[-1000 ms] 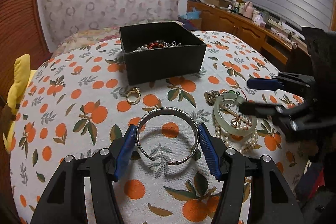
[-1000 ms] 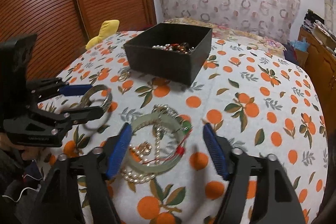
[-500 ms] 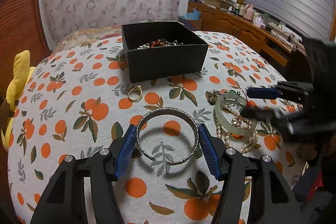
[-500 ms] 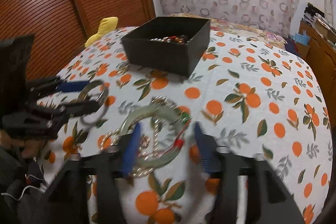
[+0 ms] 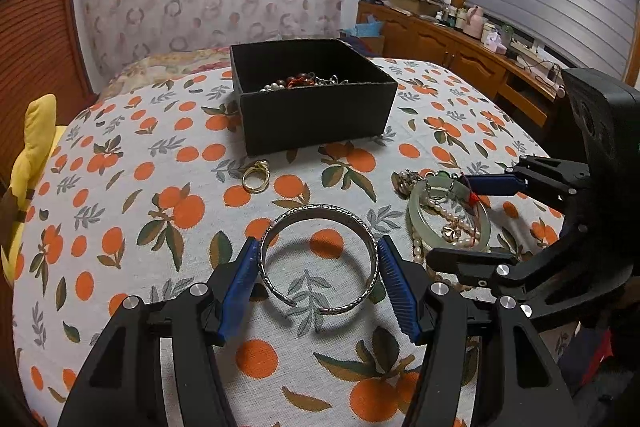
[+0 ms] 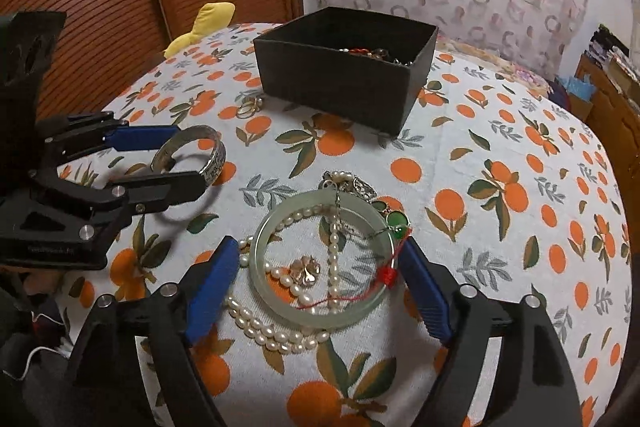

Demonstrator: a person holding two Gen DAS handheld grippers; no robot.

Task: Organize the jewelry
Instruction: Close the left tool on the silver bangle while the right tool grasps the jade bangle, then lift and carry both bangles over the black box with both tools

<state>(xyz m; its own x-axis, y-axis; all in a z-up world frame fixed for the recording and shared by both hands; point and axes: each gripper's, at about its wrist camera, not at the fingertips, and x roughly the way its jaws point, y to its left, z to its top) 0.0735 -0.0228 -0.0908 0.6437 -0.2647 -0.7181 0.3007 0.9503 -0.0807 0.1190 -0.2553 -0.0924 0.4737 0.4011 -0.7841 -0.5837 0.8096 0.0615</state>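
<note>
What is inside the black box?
The black box holds a heap of jewelry: pearl beads, reddish beads and silvery chain. Its near wall hides the floor and anything lying lower.
</note>
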